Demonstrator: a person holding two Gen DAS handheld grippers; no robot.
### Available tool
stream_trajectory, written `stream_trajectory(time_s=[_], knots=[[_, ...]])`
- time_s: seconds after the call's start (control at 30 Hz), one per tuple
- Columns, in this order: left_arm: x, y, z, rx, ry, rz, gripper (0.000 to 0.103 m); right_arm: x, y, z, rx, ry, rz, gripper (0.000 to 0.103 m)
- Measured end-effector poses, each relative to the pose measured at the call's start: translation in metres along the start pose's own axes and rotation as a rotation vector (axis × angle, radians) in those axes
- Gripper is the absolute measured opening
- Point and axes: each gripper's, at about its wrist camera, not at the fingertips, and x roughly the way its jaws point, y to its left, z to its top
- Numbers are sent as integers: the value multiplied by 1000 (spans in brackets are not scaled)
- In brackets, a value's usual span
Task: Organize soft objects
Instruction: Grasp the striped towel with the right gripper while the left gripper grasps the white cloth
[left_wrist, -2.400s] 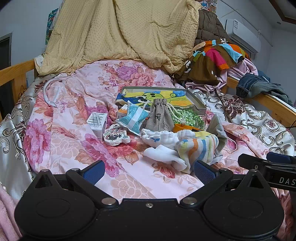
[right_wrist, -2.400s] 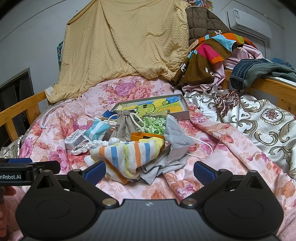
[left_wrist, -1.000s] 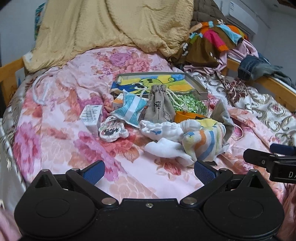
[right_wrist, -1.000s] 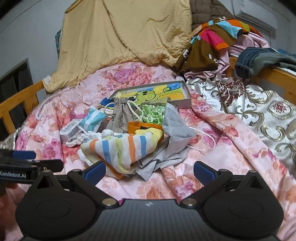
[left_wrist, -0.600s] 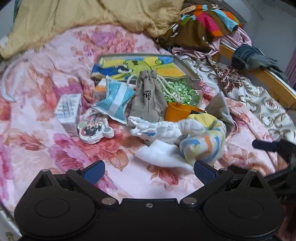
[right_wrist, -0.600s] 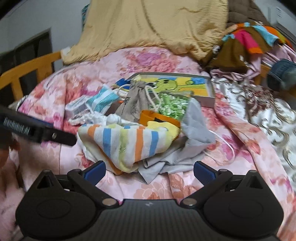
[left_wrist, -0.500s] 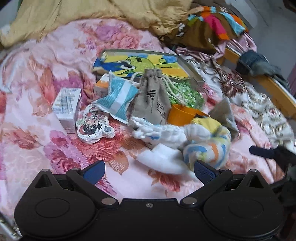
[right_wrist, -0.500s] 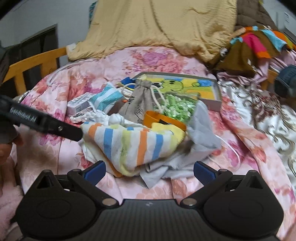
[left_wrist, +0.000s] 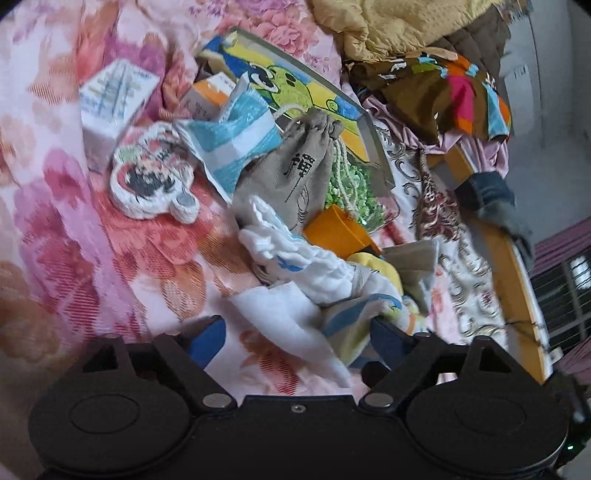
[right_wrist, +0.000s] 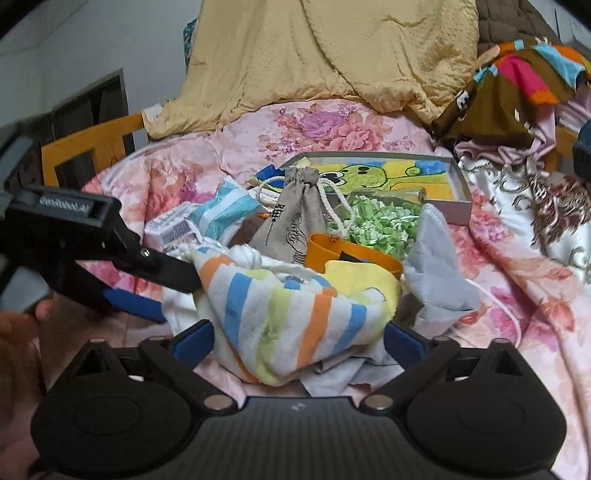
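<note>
Down on the floral bedspread (left_wrist: 92, 236), the left gripper (left_wrist: 295, 341) has its blue-padded fingers (left_wrist: 205, 339) spread wide, though the jaws have just been closing a little. Between them lies a white cloth (left_wrist: 284, 325), with the edge of the striped towel (left_wrist: 354, 325) against the right-hand finger; whether the pads press on either I cannot tell, and the view is blurred. Beyond the left finger sit a cartoon-figure patch (left_wrist: 151, 177) and a small white box (left_wrist: 114, 96). Straight ahead of the fingertips are a blue-and-white pouch (left_wrist: 236, 144), a grey drawstring bag (left_wrist: 295, 177) and an orange cup (left_wrist: 336, 232), with a picture box (left_wrist: 295, 85) behind them.

From the right wrist view, the left gripper (right_wrist: 155, 291) reaches in from the left, its fingers at the left edge of the towel pile. The right gripper (right_wrist: 299, 343) also stands wide, its jaws having just narrowed slightly, and the striped towel (right_wrist: 291, 314) bulges between its fingers (right_wrist: 402, 345), filling most of the gap; firm contact is not clear. Past the right finger a grey cloth (right_wrist: 436, 273) lies against the towel, and a yellow blanket (right_wrist: 332, 55) is heaped far behind.
</note>
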Motion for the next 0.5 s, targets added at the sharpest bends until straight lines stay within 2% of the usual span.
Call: stream_trajectory(time_s=[0.13,0.23,0.3,0.37,0.43,0.5], knots=[[6,5,-1,-34,1,-30,76,4,-4,0,29,11,15,90],[7,8,-1,-43,-4,-42,68,6,-7,2,49,5,13,87],[8,8,-1,-52,-5,-50,59,10,-8,3,67,2,18,86],[8,10,-2,-55,-7,-52,51,12,-11,3,84,4,31,82],[8,9,-2,-49,-16,-47,43,14,-12,2,99,9,40,71],[6,10,-4,-36,-29,-41,30,14,-13,1,106,11,42,63]])
